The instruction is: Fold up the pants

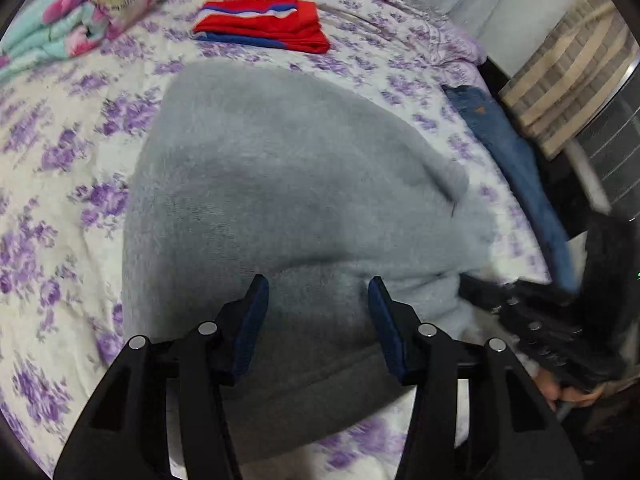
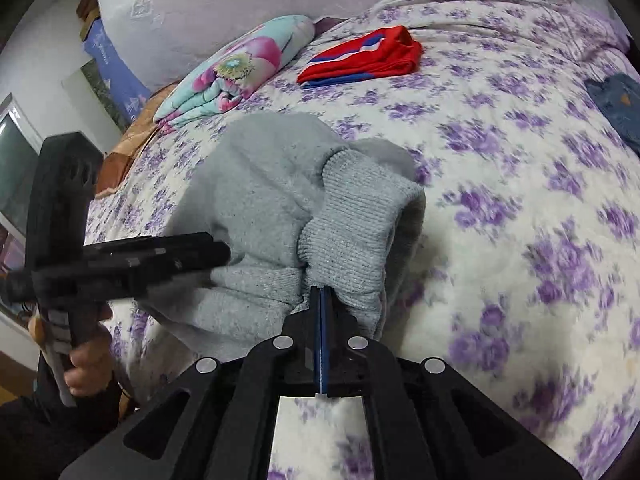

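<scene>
Grey fleece pants (image 1: 280, 184) lie spread on the floral bedspread (image 1: 60, 184). My left gripper (image 1: 318, 284) is open, its blue-padded fingers just above the near end of the pants, holding nothing. In the right wrist view the pants (image 2: 256, 200) are bunched, and my right gripper (image 2: 321, 290) is shut on their ribbed cuff (image 2: 356, 228), lifting it off the bed. The left gripper (image 2: 192, 256) shows there as a black body at the left, beside the grey cloth. The right gripper (image 1: 536, 320) shows dark and blurred at the right in the left wrist view.
Folded red and blue shorts (image 1: 264, 24) lie at the far side of the bed. A folded floral blanket (image 2: 236, 68) is at the far left. Blue jeans (image 1: 516, 152) hang at the bed's right edge. A striped object (image 1: 568, 76) stands beyond that edge.
</scene>
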Action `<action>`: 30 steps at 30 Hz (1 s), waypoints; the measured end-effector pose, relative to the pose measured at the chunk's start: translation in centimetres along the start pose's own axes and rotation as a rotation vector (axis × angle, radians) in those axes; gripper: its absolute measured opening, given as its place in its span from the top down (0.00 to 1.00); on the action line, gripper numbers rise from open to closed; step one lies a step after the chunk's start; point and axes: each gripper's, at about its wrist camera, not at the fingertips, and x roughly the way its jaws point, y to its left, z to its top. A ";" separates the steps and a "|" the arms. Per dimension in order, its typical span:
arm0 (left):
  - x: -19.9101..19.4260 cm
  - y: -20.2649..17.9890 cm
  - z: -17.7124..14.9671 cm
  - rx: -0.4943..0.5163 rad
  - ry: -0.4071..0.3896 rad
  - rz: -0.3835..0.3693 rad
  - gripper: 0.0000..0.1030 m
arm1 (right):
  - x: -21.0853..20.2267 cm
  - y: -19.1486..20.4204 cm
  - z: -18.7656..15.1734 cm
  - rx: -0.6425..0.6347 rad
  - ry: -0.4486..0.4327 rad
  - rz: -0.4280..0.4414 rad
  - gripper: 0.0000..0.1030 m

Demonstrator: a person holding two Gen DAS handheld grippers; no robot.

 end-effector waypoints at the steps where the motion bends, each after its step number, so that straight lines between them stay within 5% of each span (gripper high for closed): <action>1: -0.5 -0.2 -0.2 0.005 -0.003 0.001 0.52 | -0.2 0.3 0.5 -0.005 0.026 -0.011 1.00; 3: -2.3 -0.4 -1.0 0.014 -0.019 -0.011 0.52 | -1.7 2.0 2.3 -0.055 0.053 -0.034 0.96; 5: -4.2 -0.3 -2.0 0.021 -0.053 -0.036 0.52 | -3.8 4.0 4.4 -0.122 -0.012 -0.037 0.90; 8: -6.4 0.6 -3.6 0.003 -0.091 -0.072 0.52 | -4.2 8.0 8.4 -0.228 -0.097 -0.005 0.54; 10: -7.3 1.2 -4.0 -0.014 -0.101 -0.094 0.52 | -1.0 10.6 11.4 -0.271 -0.052 0.028 0.56; 12: -7.7 1.3 -3.7 -0.014 -0.109 -0.114 0.52 | 2.8 12.2 13.5 -0.260 0.035 0.076 0.84; 14: -7.8 1.0 -3.5 -0.001 -0.111 -0.153 0.52 | 7.5 13.7 14.9 -0.250 0.173 0.099 0.95; 18: -4.7 1.3 -3.4 0.002 -0.026 -0.163 0.54 | 15.2 12.9 15.6 -0.268 0.278 -0.197 1.00; 21: -2.0 1.5 -4.1 0.003 0.025 -0.140 0.55 | 18.9 10.7 15.1 -0.225 0.326 -0.252 1.00; 25: -3.0 0.7 -4.2 0.030 0.012 -0.114 0.55 | 16.4 11.8 15.2 -0.259 0.292 -0.224 0.98; 28: -6.6 0.8 -3.8 0.041 -0.084 -0.086 0.47 | 9.9 12.3 15.3 -0.250 0.174 -0.135 0.93; 29: -8.2 1.2 -3.7 0.031 -0.136 -0.067 0.31 | 6.6 12.2 15.0 -0.243 0.110 -0.094 0.74; 30: -9.4 1.7 -3.6 0.014 -0.177 -0.052 0.23 | 4.2 11.9 14.8 -0.231 0.056 -0.073 0.39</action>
